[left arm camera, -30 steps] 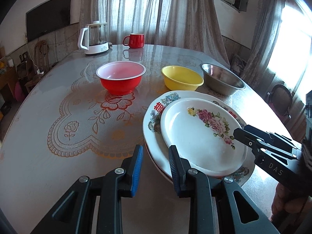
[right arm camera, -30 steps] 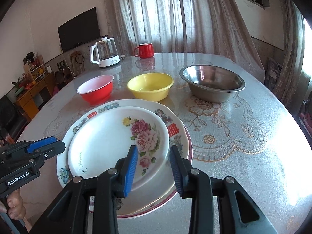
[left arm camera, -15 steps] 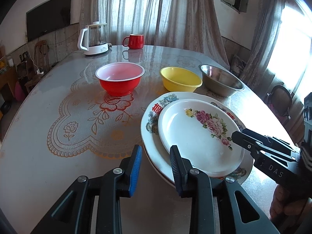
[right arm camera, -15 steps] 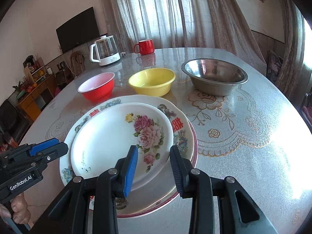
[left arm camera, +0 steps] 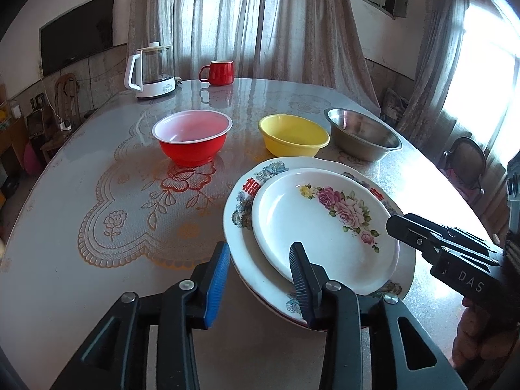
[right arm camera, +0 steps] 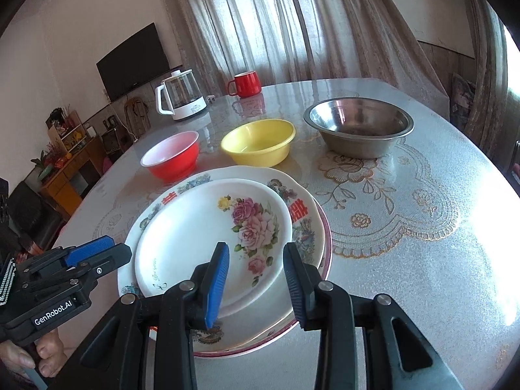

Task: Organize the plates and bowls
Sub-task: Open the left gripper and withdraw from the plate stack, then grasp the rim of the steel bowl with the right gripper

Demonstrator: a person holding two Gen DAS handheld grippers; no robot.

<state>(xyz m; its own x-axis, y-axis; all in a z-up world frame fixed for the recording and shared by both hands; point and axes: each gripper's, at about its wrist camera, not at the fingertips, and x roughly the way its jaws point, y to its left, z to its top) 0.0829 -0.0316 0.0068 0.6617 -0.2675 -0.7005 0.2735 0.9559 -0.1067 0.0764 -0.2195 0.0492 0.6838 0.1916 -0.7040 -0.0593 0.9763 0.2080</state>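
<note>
— Where are the plates?

— Stacked low and centre in both views: the rose plate (right arm camera: 208, 237) on the larger patterned plate (right arm camera: 302, 217), on the bench (right arm camera: 406, 260). Behind them sit the red bowl (left arm camera: 192, 139), yellow bowl (left arm camera: 293, 135) and steel bowl (left arm camera: 362, 133).

— And the jaws?

— The left gripper (left arm camera: 258, 279) has just been opening; its jaws stand apart astride the stack's near edge, not pressing. The right gripper (right arm camera: 255, 281) hovers over the stack's near rim, jaws parted, holding nothing.

Stacked floral plates (right arm camera: 208, 237) under the parted right hand-held gripper (right arm camera: 255, 279), three bowls (right arm camera: 258, 143) behind
</note>
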